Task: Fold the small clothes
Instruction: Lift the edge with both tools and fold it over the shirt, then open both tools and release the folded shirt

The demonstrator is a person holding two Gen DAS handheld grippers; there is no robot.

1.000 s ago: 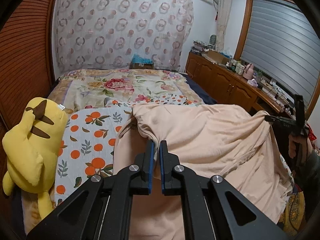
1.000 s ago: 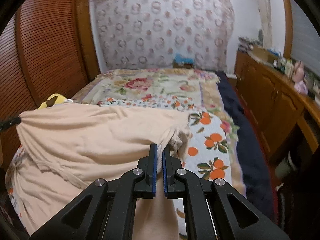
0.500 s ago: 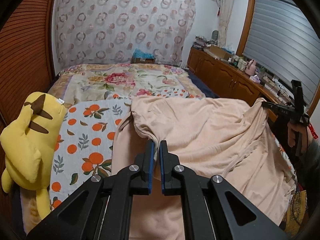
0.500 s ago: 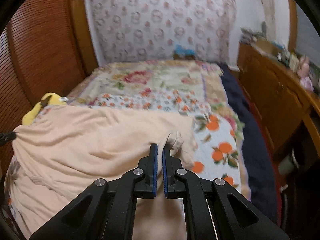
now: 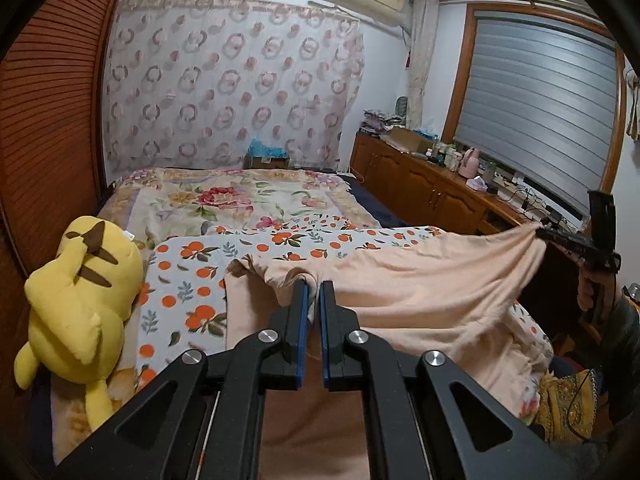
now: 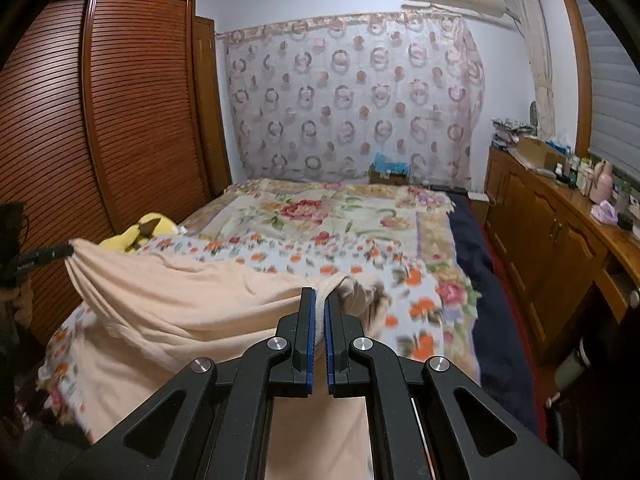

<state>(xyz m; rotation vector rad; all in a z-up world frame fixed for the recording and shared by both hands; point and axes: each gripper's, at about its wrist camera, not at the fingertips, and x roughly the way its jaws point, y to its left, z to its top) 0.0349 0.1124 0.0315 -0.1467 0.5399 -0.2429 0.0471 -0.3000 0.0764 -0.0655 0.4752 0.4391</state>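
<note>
Both tongs pinch the peach garment (image 5: 420, 280): left tongs (image 5: 314, 292) grip a bunched corner at 6 o'clock in the left wrist view, while right tongs (image 6: 320, 300) clamp the other corner, seen at 3 o'clock from the left camera. Between them the cloth stretches in a sagging span above the bed (image 5: 224, 200), its lower part draped over the orange-print sheet (image 5: 188, 276). It looks light, soft and limp, likely to droop wherever unsupported, so corners or hems seem the best hold. A yellow plush toy (image 5: 76, 300) lies at 9 o'clock.
</note>
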